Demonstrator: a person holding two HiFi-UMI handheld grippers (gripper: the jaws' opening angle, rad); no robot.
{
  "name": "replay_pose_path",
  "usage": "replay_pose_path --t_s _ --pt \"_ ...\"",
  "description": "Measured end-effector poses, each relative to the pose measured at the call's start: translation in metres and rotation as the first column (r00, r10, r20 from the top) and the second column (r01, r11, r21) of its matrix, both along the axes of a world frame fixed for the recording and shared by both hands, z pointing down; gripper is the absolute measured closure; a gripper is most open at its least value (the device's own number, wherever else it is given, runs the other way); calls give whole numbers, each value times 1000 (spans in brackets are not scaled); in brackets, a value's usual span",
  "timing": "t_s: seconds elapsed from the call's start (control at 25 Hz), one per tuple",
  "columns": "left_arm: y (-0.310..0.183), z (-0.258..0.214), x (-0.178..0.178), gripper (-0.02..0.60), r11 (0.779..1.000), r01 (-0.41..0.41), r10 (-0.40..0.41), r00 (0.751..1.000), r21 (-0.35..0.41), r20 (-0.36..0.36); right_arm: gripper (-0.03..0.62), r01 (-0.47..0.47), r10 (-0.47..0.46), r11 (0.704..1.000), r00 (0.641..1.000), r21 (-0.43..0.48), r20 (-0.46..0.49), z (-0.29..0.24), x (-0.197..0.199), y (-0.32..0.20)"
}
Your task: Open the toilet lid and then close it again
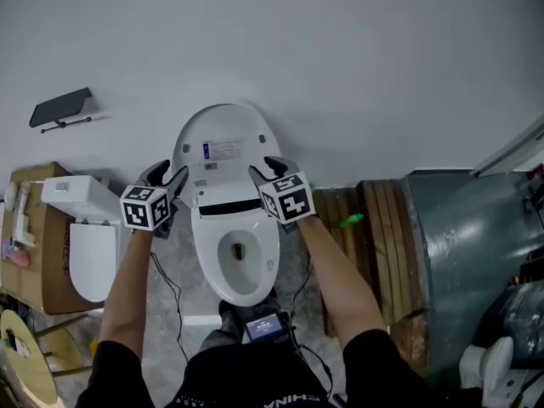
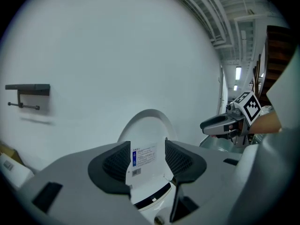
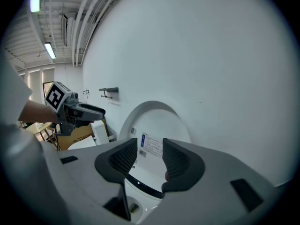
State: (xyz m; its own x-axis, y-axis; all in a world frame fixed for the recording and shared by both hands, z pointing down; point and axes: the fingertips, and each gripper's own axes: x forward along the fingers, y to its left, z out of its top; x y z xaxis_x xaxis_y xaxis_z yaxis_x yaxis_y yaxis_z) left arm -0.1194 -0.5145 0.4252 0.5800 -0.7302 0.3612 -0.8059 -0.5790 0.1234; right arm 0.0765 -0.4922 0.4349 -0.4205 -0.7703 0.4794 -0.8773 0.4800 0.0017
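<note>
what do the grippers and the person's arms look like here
The left gripper and right gripper each have dark fingers with mesh-textured pads and a white cube of black square markers. Thin black cables trail from them. The person wears a black short-sleeved top.

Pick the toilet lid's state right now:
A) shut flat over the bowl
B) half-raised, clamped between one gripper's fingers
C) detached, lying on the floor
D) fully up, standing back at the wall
D: the toilet lid stands upright back at the wall, its labelled inner face showing, and the bowl below it is uncovered.
</note>
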Motion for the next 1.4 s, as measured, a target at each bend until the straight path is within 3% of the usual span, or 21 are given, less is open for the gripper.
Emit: replay_pose_path --t_s 0.44,0.68,0.88,0.96,1.24,1.4 --pt "-100 -2 31 370 998 0 -9 990 64 143 437 46 -41 998 991 39 -130 -3 13 -111" --pt "-145 2 28 370 997 44 -55 984 70 167 437 65 -57 997 987 45 -153 -8 11 -155" --pt "-164 16 26 394 995 88 -93 982 36 166 439 69 -65 997 984 18 -165 3 8 -175" --pt "-168 19 26 457 995 95 -99 979 30 177 437 62 -61 998 984 5 -165 8 9 -179" --pt "-168 21 28 468 996 81 -86 977 34 194 439 56 -53 998 981 13 -188 19 7 -187" --pt "-163 20 28 468 997 76 -78 981 15 180 444 7 -2 1000 985 30 -171 17 9 -188"
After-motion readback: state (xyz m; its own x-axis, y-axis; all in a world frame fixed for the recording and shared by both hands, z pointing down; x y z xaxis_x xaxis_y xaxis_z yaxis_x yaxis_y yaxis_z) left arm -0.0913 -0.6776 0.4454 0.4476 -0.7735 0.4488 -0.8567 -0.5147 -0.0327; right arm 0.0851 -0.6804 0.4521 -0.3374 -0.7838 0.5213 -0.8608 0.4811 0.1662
